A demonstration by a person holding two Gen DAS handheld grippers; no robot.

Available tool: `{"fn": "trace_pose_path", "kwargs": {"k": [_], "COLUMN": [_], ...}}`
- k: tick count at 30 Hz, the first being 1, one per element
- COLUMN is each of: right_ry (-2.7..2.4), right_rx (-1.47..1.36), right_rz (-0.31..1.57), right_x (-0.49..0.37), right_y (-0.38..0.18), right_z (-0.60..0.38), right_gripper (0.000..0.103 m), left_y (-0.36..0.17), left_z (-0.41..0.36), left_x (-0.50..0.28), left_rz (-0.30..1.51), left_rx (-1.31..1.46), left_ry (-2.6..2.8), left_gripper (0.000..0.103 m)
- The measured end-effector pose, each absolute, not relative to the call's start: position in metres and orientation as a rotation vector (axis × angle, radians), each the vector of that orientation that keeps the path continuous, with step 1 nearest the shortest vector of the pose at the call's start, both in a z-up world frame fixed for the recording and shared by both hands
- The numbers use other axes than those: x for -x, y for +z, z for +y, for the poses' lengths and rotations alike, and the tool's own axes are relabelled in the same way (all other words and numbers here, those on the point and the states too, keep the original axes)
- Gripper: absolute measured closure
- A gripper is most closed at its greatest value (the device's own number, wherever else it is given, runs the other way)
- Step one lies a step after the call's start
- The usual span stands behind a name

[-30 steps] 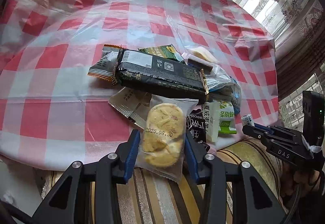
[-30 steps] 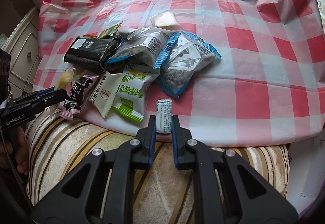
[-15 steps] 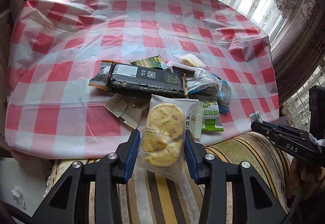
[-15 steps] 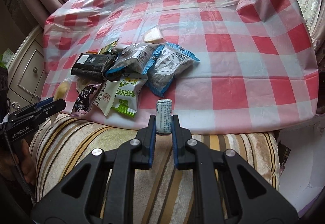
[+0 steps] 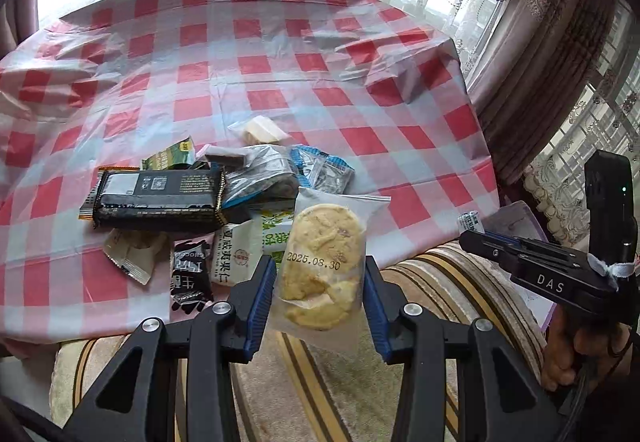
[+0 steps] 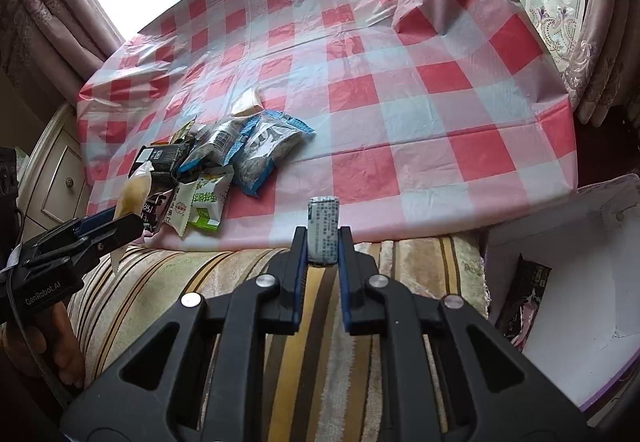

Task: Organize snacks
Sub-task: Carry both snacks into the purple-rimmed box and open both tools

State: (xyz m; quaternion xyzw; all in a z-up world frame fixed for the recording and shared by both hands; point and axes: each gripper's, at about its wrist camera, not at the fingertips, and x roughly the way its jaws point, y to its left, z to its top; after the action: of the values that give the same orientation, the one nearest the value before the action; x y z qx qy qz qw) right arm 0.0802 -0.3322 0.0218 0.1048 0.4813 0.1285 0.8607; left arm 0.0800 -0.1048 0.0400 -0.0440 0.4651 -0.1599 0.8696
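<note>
My left gripper (image 5: 320, 270) is shut on a clear packet with a yellow cookie (image 5: 324, 258), stamped 2025.08.30, held above the striped sofa edge. My right gripper (image 6: 323, 238) is shut on a small white-and-blue candy packet (image 6: 322, 226). A pile of snack packets (image 5: 208, 197) lies on the red-checked tablecloth (image 5: 280, 81): a black bar, a green-white packet, blue-edged bags. The pile also shows in the right wrist view (image 6: 224, 165). The right gripper shows in the left wrist view (image 5: 472, 230), the left gripper in the right wrist view (image 6: 132, 217).
A white box (image 6: 568, 282) with a purple rim stands at the right of the sofa, with a dark packet (image 6: 524, 294) inside. A striped sofa cushion (image 6: 240, 282) lies under both grippers. Curtains (image 5: 540, 21) hang at the right. A white cabinet (image 6: 56, 169) stands at the left.
Both grippers have pulled back and risen away from the table with their packets still held. The white box has come into the right wrist view.
</note>
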Motion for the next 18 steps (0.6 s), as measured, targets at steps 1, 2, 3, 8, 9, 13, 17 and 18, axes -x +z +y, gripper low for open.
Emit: {"fn": "trace_pose_path", "kwargs": {"k": [1,2,3,8,9,13,17,18], "right_ry": [0.256,0.243,0.228,0.134,0.113,0.036,-0.036,-0.054], "right_rx": [-0.232,-0.244,-0.256,-0.314,-0.326,-0.369,-0.401,-0.406], "right_rz": [1.006,1.004,1.002,0.989,0.989,0.994,1.003,1.004], "right_x": [-0.079,-0.078,-0.077,-0.072,-0.071,-0.064,-0.056,-0.054], "right_y": [0.022,0.021,0.02,0.014,0.012,0.001,-0.011,-0.014], "right_z": [-0.34,-0.349,-0.357,-0.406,-0.415,-0.452,-0.482,-0.489], "right_gripper": [0.086,0.086,0.086,0.086,0.086,0.086,0.086,0.086], "left_y": [0.04,0.041,0.041,0.042,0.042,0.039,0.034,0.032], "left_z": [-0.114,-0.122,-0.132,-0.181,-0.192,-0.234,-0.277,-0.287], "left_x": [-0.081,-0.083,-0.084,-0.089,-0.09,-0.093,-0.097,-0.098], "left_rz": [0.975,0.977,0.979,0.993,0.995,1.015,1.043,1.051], "left_rx": [0.084,0.076,0.068,0.022,0.009,-0.029,-0.058,-0.064], "left_ry": [-0.35,-0.368,-0.387,-0.478,-0.497,-0.577,-0.65,-0.668], "left_gripper": [0.06,0.06,0.06,0.06,0.06,0.06,0.06,0.06]}}
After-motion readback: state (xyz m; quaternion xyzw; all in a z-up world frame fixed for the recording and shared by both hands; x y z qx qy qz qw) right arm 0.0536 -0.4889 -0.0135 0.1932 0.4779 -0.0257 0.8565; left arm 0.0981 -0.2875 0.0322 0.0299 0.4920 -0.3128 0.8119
